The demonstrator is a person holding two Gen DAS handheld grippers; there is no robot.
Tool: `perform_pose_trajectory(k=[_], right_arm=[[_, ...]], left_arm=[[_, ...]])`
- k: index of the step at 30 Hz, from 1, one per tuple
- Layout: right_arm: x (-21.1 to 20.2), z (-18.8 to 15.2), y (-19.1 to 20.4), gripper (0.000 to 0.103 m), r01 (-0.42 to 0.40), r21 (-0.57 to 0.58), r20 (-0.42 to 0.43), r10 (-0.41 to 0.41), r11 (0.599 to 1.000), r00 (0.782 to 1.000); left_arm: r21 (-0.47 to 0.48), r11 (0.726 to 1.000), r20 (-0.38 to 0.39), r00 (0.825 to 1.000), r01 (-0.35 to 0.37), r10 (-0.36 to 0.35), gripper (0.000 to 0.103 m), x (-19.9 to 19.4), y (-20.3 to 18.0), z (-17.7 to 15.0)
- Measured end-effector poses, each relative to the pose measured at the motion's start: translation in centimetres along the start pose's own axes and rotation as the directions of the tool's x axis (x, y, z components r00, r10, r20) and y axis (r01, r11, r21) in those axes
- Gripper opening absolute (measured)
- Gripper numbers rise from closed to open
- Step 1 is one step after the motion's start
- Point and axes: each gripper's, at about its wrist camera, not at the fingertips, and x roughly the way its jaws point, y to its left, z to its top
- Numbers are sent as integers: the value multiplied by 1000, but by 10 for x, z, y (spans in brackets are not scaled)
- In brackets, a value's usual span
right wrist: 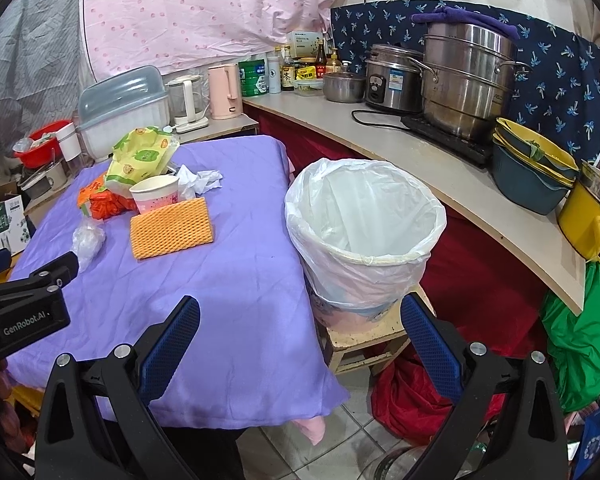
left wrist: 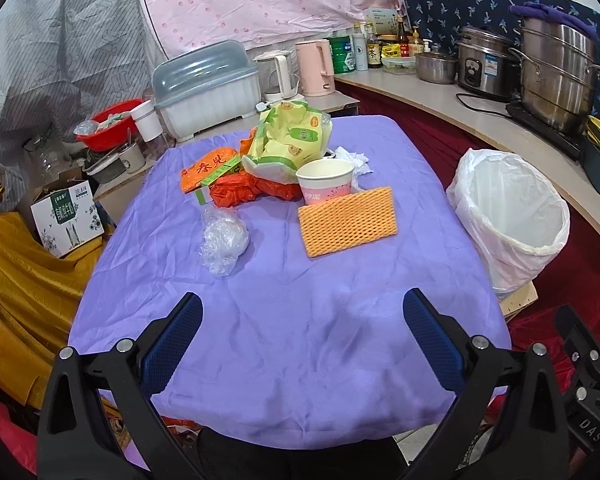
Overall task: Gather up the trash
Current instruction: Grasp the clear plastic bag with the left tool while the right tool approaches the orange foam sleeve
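Hovering wide and empty, left gripper faces foam net straight ahead, long axis crosswise; right gripper, also wide, sits nearer bin.

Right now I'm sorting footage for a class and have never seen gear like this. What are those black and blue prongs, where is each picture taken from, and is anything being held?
They are two hand-held grippers a person carries, each with a camera looking along its fingers. One picture looks from the left gripper, the other from the right gripper. Both are open and hold nothing. On the purple tablecloth lies trash: an orange foam net, a paper cup, crumpled clear plastic and snack wrappers. A lined trash bin stands on a stool beside the table.
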Motion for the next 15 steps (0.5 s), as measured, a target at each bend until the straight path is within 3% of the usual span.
perform_pose_trajectory(k=[6,15], right_arm=[[25,9,5,96,-3,10,-17,3,1000,1000],[72,30,36,96,-36,-3,-28,36,999,999]], left_arm=[[-41,999,-29,1000,-11,10,96,27,21,5],[-156,984,-99,993,-83,68,96,104,81,23]])
